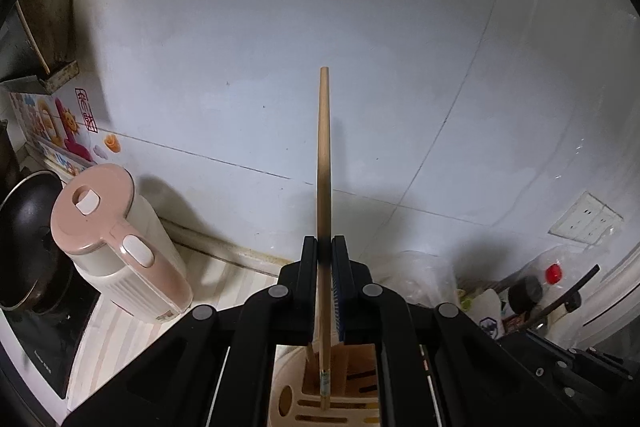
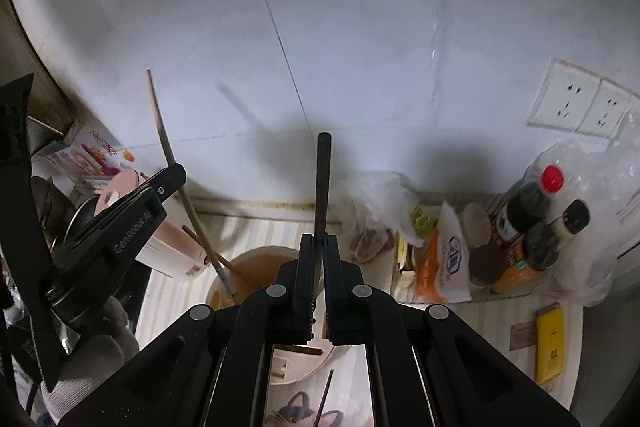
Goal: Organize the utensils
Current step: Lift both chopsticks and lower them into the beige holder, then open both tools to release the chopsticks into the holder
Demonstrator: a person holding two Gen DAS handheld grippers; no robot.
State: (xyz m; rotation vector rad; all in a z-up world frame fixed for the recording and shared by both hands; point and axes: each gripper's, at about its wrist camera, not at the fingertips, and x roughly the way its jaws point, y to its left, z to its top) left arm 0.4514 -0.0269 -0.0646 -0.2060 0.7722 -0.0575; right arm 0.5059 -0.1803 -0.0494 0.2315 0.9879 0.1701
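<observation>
My left gripper point(image 1: 324, 243) is shut on a pale wooden chopstick point(image 1: 324, 147) that stands upright. Its lower end dips into the cream slotted utensil holder point(image 1: 292, 399) beneath the jaws. In the right wrist view my right gripper point(image 2: 319, 239) is shut on a black chopstick point(image 2: 323, 179), also upright, above the same holder point(image 2: 256, 263). The left gripper point(image 2: 176, 173) shows there at the left, with its wooden chopstick point(image 2: 160, 131) slanting down into the holder. A second wooden stick point(image 2: 200, 239) leans in the holder. A dark chopstick point(image 2: 324, 399) lies on the counter in front.
A pink-lidded kettle point(image 1: 120, 247) and a black pan point(image 1: 28, 239) stand to the left. Sauce bottles point(image 2: 532, 203), snack bags and a plastic bag crowd the right side by the wall sockets point(image 2: 576, 103). A yellow item point(image 2: 550, 343) lies on the striped counter. The tiled wall is close behind.
</observation>
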